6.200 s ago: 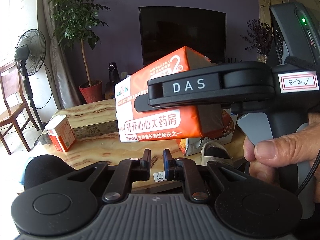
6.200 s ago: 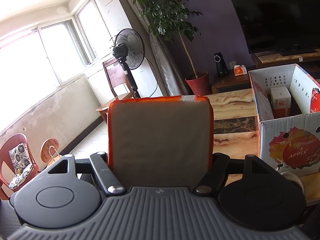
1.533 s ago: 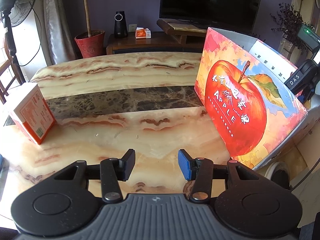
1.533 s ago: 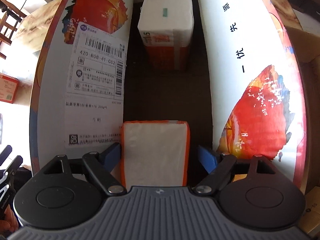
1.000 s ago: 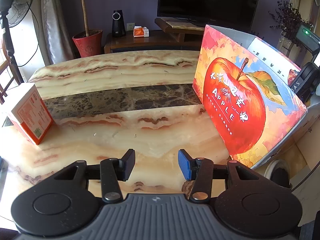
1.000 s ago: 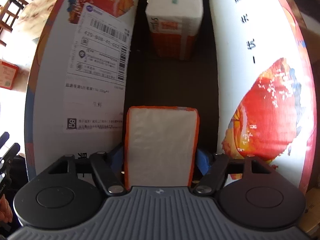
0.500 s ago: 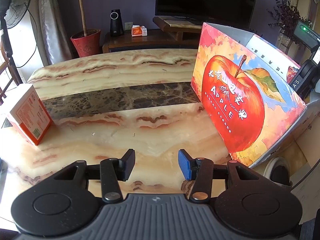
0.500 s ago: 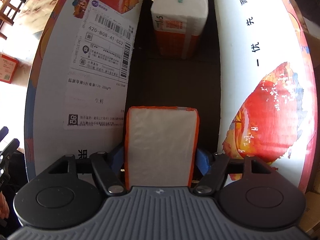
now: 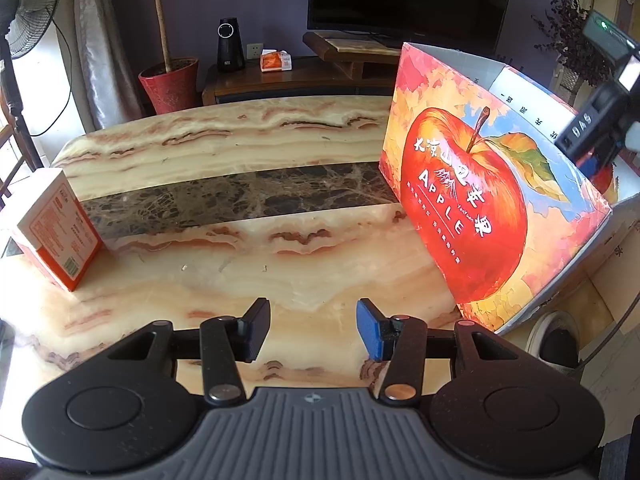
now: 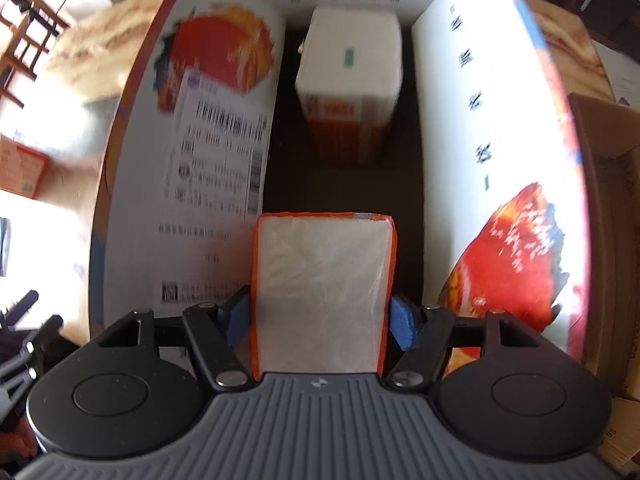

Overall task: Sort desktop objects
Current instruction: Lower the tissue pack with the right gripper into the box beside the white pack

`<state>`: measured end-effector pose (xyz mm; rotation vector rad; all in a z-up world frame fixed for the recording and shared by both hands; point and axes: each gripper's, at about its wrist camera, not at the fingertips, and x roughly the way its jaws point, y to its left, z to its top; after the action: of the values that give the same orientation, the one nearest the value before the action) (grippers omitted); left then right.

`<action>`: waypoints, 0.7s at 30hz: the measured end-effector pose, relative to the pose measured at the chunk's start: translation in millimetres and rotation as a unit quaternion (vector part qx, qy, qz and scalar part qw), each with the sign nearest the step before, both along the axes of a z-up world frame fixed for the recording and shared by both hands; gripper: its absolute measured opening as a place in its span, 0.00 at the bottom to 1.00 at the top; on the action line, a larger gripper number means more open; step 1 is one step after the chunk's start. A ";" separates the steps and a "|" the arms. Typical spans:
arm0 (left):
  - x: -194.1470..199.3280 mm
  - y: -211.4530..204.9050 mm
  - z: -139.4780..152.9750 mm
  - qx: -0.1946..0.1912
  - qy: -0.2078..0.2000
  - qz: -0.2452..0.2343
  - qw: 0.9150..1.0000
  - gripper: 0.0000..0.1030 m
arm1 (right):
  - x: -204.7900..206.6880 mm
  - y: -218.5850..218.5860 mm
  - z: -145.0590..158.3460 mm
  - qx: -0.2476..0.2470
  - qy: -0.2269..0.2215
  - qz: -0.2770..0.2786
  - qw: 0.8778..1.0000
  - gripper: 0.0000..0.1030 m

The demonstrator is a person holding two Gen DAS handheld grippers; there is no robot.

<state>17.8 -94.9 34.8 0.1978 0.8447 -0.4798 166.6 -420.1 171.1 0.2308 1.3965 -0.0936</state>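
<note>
My right gripper is shut on an orange-edged tissue pack and holds it inside the open apple carton. A second white and orange tissue pack lies at the carton's far end. My left gripper is open and empty above the marble table. An orange and white box stands at the table's left edge. The apple carton stands at the right in the left wrist view, with the right gripper's body above it.
A TV, a wooden stand, a potted plant and a fan lie beyond the table. A brown cardboard box sits right of the carton. A slipper lies on the floor.
The right gripper opened around the tissue pack about 1.5 s ago, then closed on it again and has shifted inside the carton; the view is blurred by motion. The left gripper has barely moved.
</note>
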 end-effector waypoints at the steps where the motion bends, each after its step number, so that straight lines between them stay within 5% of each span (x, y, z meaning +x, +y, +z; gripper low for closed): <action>1: -0.2 -0.4 -0.1 0.000 0.000 -0.001 1.000 0.48 | 4.9 -1.0 2.2 -0.003 -0.003 -0.001 1.000 0.68; 9: -2.3 -3.2 -2.6 0.007 0.002 -0.007 1.000 0.48 | 38.3 -28.1 4.3 -0.016 -0.024 -0.022 0.999 0.68; 14: -2.8 -4.6 -3.8 0.009 0.003 -0.010 1.000 0.48 | 27.7 -52.4 -63.0 -0.022 -0.024 -0.019 0.999 0.68; 17: -1.7 -3.5 -3.7 0.007 0.005 -0.009 1.000 0.48 | 4.6 -43.3 -149.0 -0.024 -0.023 -0.020 0.999 0.68; 21: -0.2 -2.0 -3.5 0.004 0.007 -0.006 1.000 0.48 | 13.6 -51.1 -168.1 -0.028 -0.021 -0.025 0.999 0.68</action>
<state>17.7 -96.9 31.3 0.2078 0.8589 -0.4900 180.2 -471.2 3.0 0.2200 1.3447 -0.1674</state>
